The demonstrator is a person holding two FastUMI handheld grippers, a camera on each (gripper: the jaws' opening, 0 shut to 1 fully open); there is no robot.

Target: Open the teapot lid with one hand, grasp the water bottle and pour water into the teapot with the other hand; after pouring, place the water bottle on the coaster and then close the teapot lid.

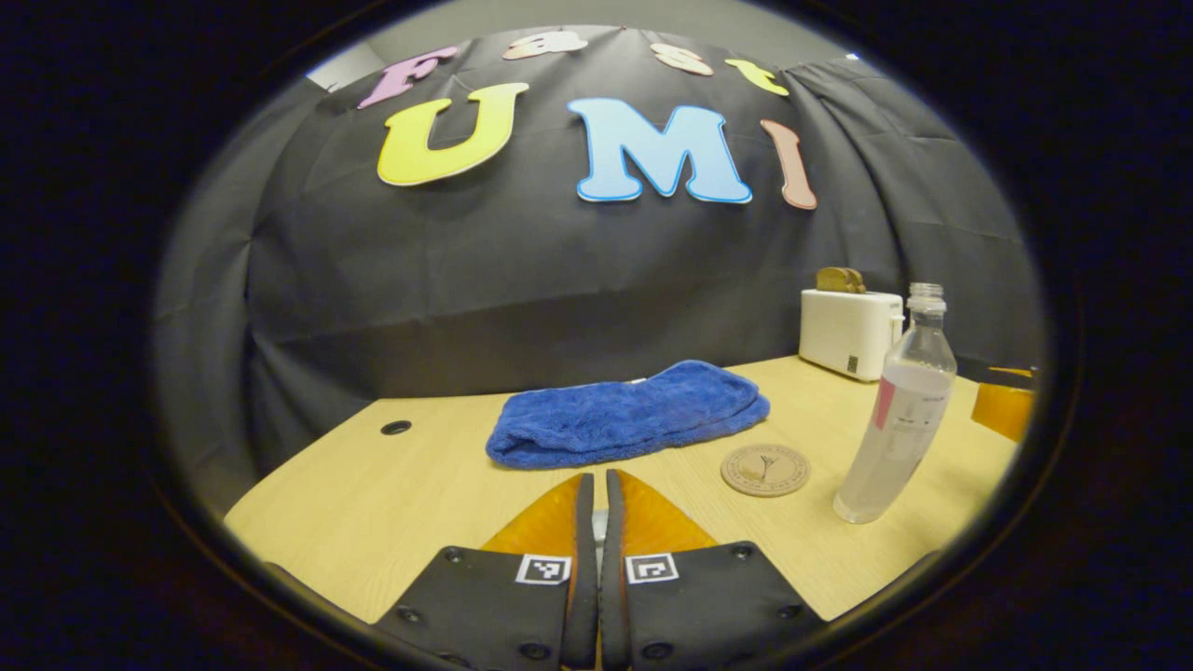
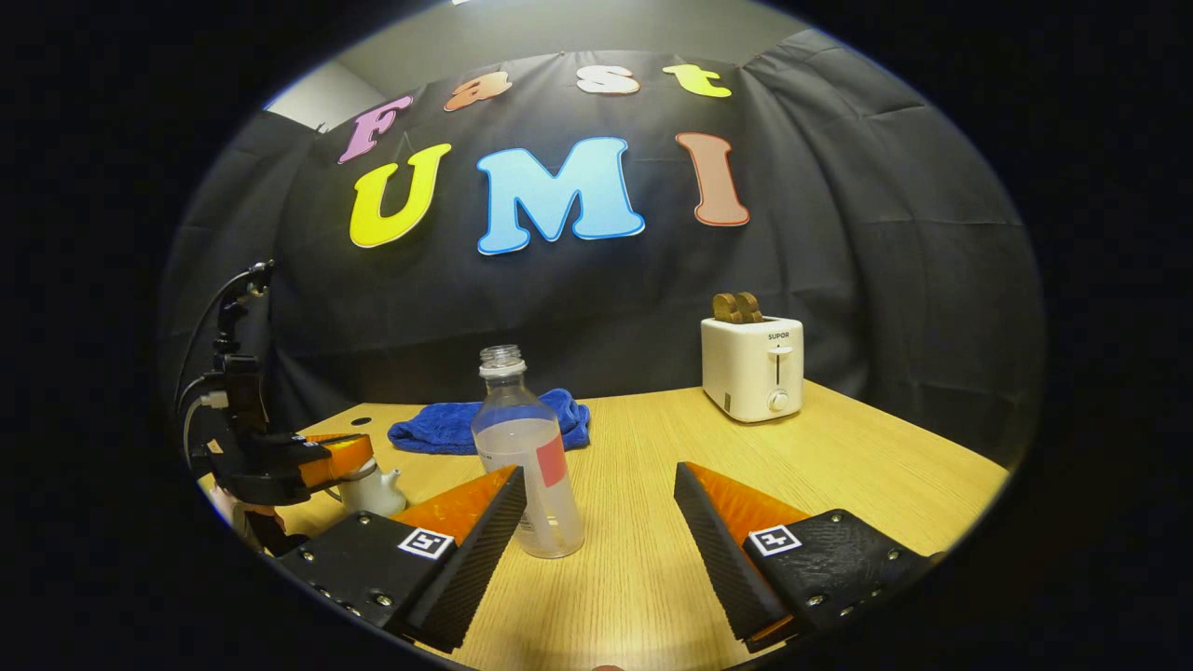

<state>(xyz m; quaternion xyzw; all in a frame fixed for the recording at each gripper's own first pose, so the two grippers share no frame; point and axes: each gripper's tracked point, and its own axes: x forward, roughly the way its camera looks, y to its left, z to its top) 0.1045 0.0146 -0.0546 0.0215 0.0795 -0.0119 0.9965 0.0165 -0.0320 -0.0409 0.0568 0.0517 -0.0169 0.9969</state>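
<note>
The water bottle [image 2: 527, 466] stands uncapped on the table [image 2: 839, 466], just beside the coaster [image 1: 765, 470]. Right gripper [image 2: 596, 499] has fingers wide apart near it; left gripper [image 1: 597, 522] has fingers together, above the teapot [image 2: 373, 489].

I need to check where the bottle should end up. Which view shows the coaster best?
The left gripper view: the round coaster lies in full sight on the table, between the blue towel and the water bottle. In the right gripper view I cannot make the coaster out; the bottle stands there by the towel.
</note>
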